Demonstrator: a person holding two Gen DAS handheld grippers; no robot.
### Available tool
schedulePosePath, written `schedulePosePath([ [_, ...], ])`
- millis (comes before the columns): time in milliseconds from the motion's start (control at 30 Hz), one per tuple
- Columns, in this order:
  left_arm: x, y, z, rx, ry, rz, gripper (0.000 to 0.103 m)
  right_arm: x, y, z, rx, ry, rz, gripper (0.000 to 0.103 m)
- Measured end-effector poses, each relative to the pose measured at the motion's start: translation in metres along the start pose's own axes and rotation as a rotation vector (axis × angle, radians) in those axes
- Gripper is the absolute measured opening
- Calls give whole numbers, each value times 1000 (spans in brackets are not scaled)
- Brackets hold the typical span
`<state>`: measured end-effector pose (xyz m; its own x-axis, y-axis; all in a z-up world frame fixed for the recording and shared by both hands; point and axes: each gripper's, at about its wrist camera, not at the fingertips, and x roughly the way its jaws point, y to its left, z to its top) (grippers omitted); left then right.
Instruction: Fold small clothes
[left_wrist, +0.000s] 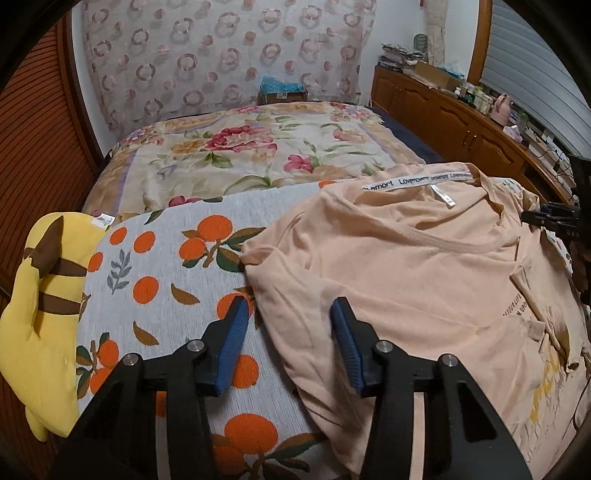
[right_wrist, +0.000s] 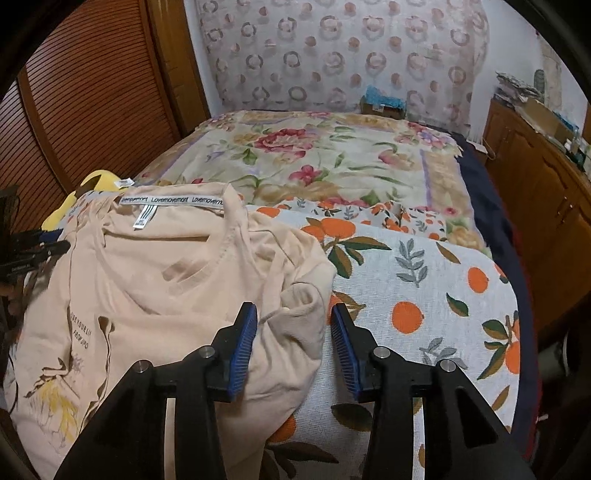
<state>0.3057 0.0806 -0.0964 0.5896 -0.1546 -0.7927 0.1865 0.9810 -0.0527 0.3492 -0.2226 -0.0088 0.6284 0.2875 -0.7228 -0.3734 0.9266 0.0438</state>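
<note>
A peach T-shirt (left_wrist: 406, 266) lies crumpled on a grey cloth printed with oranges (left_wrist: 166, 266), with its neck tape and label facing away from me. In the left wrist view my left gripper (left_wrist: 288, 314) stands open over the shirt's left edge. One blue pad (left_wrist: 234, 332) is above the orange cloth and the other above the shirt. In the right wrist view the T-shirt (right_wrist: 155, 280) fills the left half. There my right gripper (right_wrist: 293, 317) is open around a bunched sleeve (right_wrist: 295, 306), and the pads do not press on it.
A yellow plush toy (left_wrist: 33, 295) lies at the left end of the orange cloth. A floral blanket (left_wrist: 258, 147) covers the bed beyond it. A wooden cabinet (left_wrist: 461, 114) with clutter runs along the right, and a slatted wooden door (right_wrist: 92, 92) stands at the left.
</note>
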Motion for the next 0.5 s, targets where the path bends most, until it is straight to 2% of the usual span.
schedulePosePath([
  [67, 0, 1, 0, -2, -5, 1, 48, 0, 1, 2, -9, 5, 29, 14],
  [200, 0, 2, 2, 4, -15, -1, 45, -1, -5, 4, -24, -4, 66, 9],
  [233, 0, 2, 2, 5, -21, -12, 31, -1, -6, 4, -20, -5, 74, 9],
  [267, -1, 3, 2, 0, -23, -24, 8, 0, -8, 3, -21, -7, 71, 8],
  [333, -1, -1, 3, -8, -13, -71, 7, 0, -8, 2, -28, -12, 68, 8],
  [400, -6, -9, 3, 15, -34, -54, 7, -1, -7, 2, -32, -20, 59, 8],
  [500, -26, -17, 2, 16, -94, -72, 7, -12, -3, 2, -27, -56, 52, 7],
])
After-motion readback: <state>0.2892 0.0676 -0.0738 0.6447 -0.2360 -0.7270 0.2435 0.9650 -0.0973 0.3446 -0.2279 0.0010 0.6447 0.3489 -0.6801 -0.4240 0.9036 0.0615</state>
